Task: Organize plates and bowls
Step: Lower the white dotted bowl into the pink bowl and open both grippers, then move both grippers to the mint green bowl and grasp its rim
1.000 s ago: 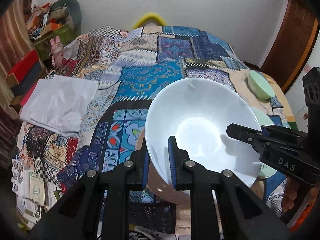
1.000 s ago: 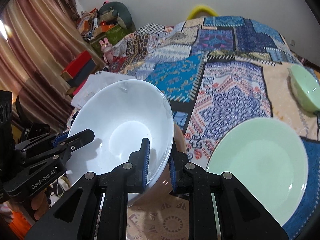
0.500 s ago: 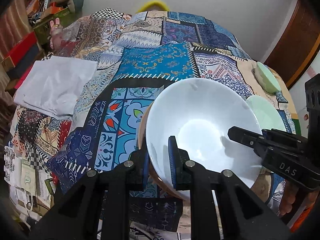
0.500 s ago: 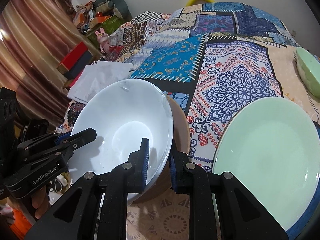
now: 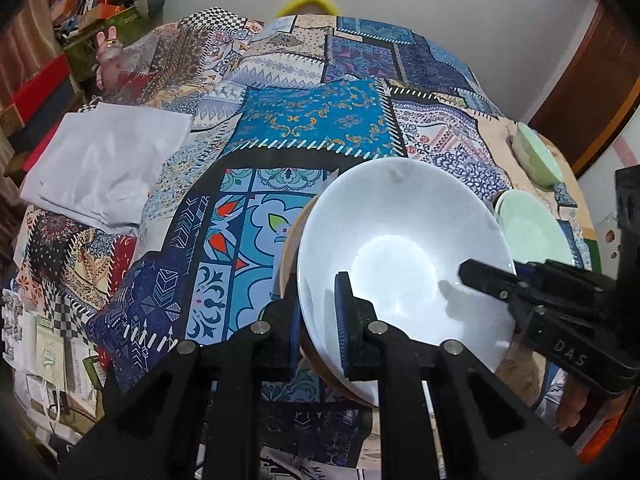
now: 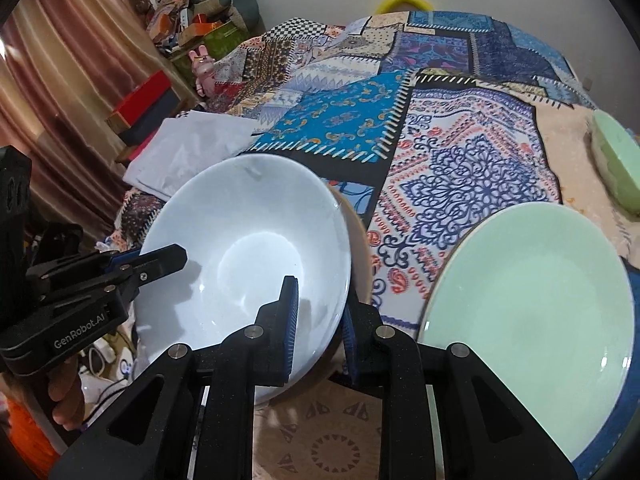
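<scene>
i have the white bowl pinched at its rim from two sides: my left gripper is clamped on the near-left edge, my right gripper on the opposite edge, one finger inside and one outside each time. the bowl hangs tilted over a tan dish whose rim peeks out beneath it; i cannot tell if they touch. the green plate lies just beside on the patchwork bedspread, with a green bowl farther off.

my worry is the glazed rim slipping through the pads if either grip loosens or my hands drift apart. lowering it tilted could knock it against the tan dish, and the soft bedding may let the stack rock.
</scene>
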The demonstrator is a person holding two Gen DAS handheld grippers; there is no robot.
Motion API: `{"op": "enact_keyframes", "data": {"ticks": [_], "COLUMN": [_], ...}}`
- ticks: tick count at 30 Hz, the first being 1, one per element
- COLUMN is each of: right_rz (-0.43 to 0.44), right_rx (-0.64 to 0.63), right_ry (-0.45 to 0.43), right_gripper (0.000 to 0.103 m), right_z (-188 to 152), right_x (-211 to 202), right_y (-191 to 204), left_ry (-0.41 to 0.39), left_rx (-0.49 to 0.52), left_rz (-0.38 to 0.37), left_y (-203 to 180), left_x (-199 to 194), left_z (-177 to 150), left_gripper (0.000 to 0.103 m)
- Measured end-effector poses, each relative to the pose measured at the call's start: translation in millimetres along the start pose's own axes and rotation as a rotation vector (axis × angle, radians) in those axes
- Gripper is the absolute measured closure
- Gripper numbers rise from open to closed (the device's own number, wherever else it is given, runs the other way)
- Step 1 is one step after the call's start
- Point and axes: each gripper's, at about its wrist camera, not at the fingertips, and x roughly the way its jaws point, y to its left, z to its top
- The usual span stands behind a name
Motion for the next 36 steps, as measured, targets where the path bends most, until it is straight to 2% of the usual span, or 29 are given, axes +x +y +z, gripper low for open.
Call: {"op": "enact_keyframes", "data": {"ticks": [5,12,16,18,20,24,27,28,34,36], "right_rz": [0.021,0.030,0.016,0.020,0.016,-0.005,-0.016,-0.024,-0.076,-0.097], "right_rx": [0.024,0.029,0.017,0.009,0.006,0.009,0.020,0.026,0.050,0.061], "right_ry": [-0.006,0.005,-0.023,-0.046,-0.074,-0.130,-0.164,-0.179,-0.232,-0.244], "right_gripper": [0.083,0.083,0.080,0.074,0.070,0.064,0.061,0.058,0.050,0.048], "right_z": [1,-3,-5,-5,-5,-4,-5,-6,-8,-7], "right_x": [-2,-4,-16,-25,-37,-59,-75,-83,-113,-121], "right_y": [-7,-9,-10,-10,-12,-19,-29,-36,-70,-84], "left_ry": [0.031,0.043,0.010,-0.009,-0.034,-0.088,-0.121,-0.138,-0.188,-0.191], "left_rx": [-0.023,0.046,0.065,0.076,0.082,0.122,0.137,0.145,0.176,0.181], "left_rz": [-0.035,0.027,0.064,0.051,0.053,0.074,0.060,0.058,0.034,0.021], "left_y": [3,-13,-17,-20,-26,-45,-61,-69,-108,-120], "left_x": [6,0,-11,-20,-29,-46,-58,-63,-74,-73], "left_z": [0,0,3,5,8,14,16,17,25,30], "left_gripper": [0.088,0.088,0.087,0.082,0.071,0.070,0.056,0.050,0.033,0.033]}}
